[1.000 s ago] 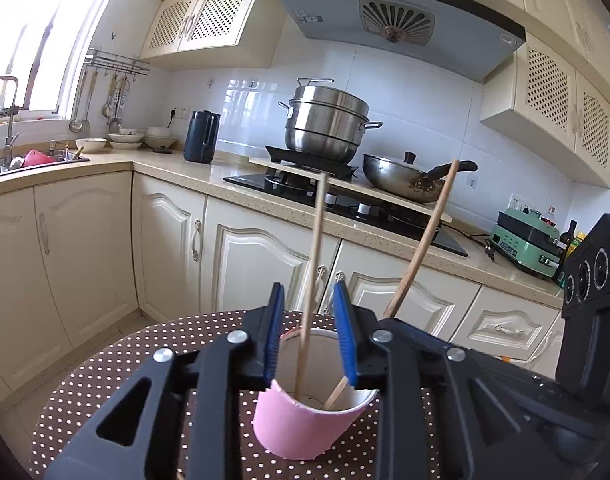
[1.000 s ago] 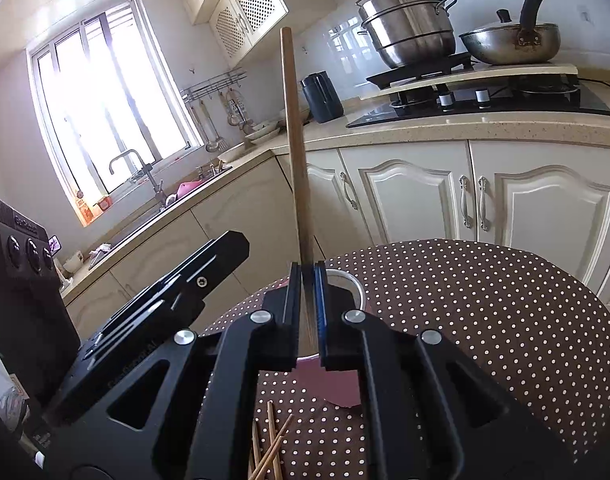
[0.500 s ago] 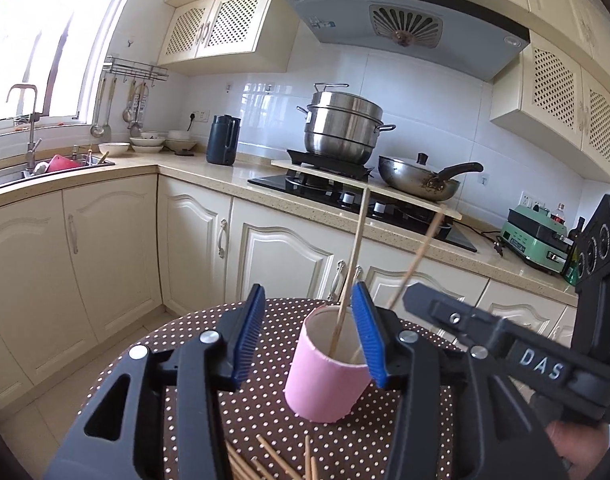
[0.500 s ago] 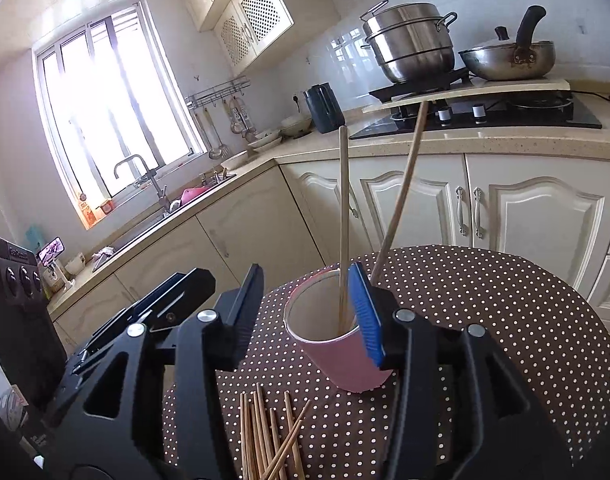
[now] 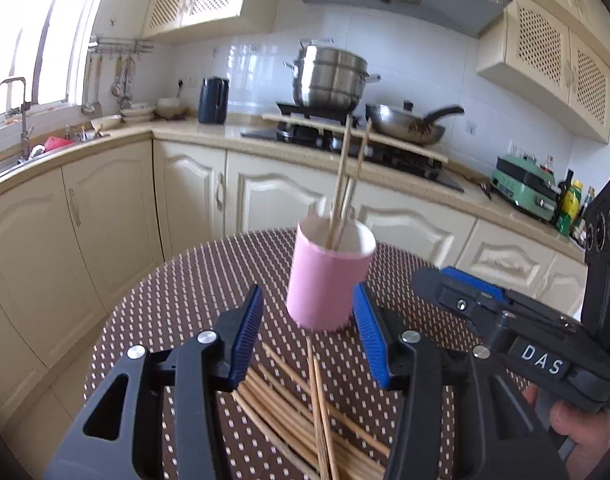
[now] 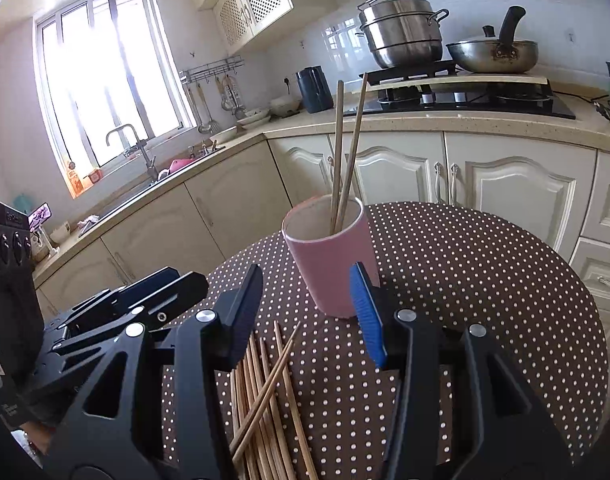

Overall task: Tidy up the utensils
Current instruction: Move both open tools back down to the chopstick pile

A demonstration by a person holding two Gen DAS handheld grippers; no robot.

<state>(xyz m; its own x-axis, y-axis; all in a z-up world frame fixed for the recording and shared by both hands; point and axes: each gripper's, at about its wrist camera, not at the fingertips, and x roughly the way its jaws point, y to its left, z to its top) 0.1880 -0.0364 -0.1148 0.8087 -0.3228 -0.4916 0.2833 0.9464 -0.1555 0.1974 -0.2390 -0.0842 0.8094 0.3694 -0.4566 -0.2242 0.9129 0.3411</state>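
Both grippers, left [image 5: 308,340] and right [image 6: 311,316], are standing wide, empty; loose chopsticks [image 6: 265,396] are risking a snag, toppling the cup [image 6: 331,252].

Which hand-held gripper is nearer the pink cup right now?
Too close to call. The left hand-held gripper and the right hand-held gripper both sit open just short of the pink cup, side by side above the loose chopsticks, touching nothing.

We count one pink cup [image 6: 332,256], two chopsticks [image 6: 345,152] standing in it; loose pile [image 6: 265,400] uncountable.
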